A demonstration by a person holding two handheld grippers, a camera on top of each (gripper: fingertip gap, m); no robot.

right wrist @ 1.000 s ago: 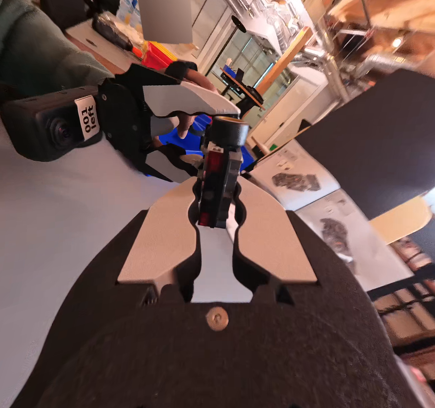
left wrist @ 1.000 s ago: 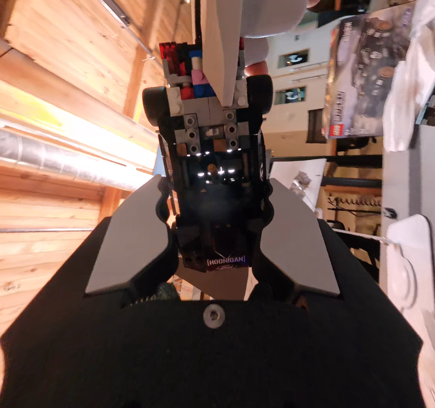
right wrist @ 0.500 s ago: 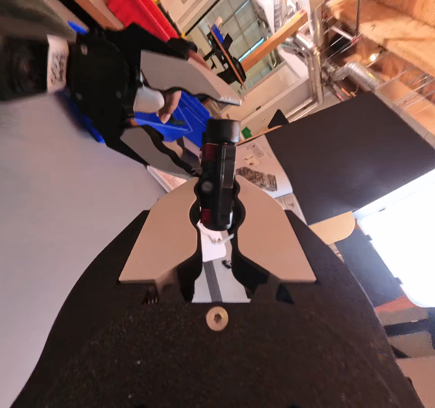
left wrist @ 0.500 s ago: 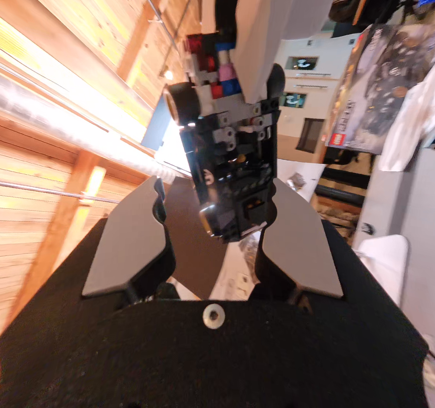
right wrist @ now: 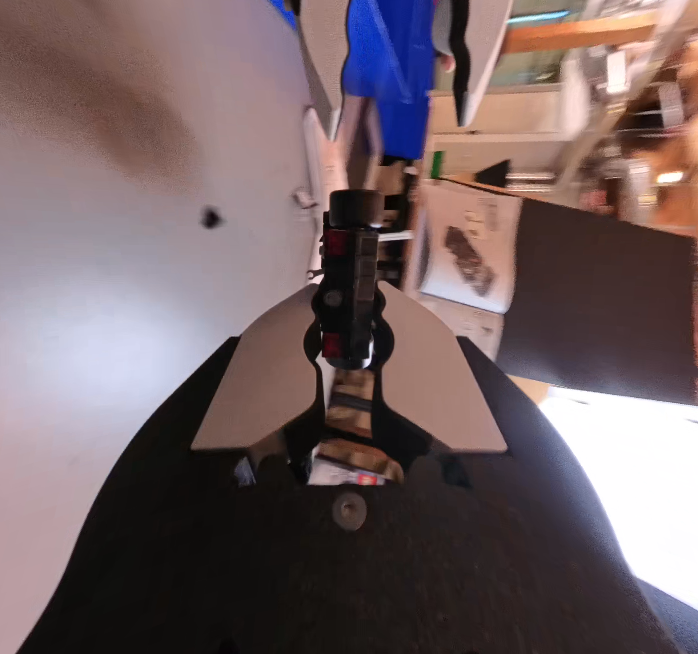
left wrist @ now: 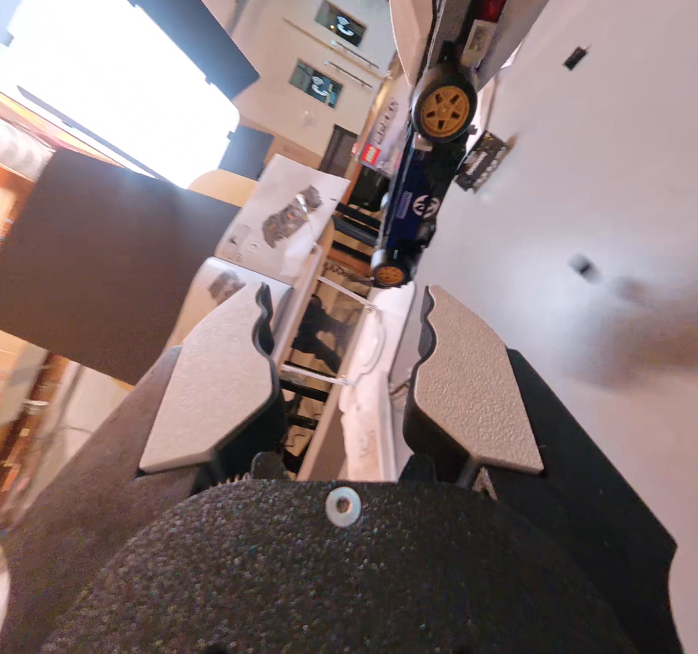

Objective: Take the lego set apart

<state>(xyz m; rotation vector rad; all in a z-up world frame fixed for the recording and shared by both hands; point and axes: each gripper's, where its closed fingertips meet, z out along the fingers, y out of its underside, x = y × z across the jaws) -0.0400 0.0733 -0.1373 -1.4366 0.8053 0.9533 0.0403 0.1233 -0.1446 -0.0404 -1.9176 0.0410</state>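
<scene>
My right tool [right wrist: 349,324] is clenched on the rear end of the lego car [left wrist: 415,198], which hangs in the air beside the white table [left wrist: 604,183]. My left tool [left wrist: 345,318] is released and holds nothing. From the left tool, the car lies straight ahead and a little to the right, its long axis running away from me, nose end with the front gold wheel [left wrist: 389,275] nearest. I judge the left tool must advance and close across that near end to pull pieces off.
</scene>
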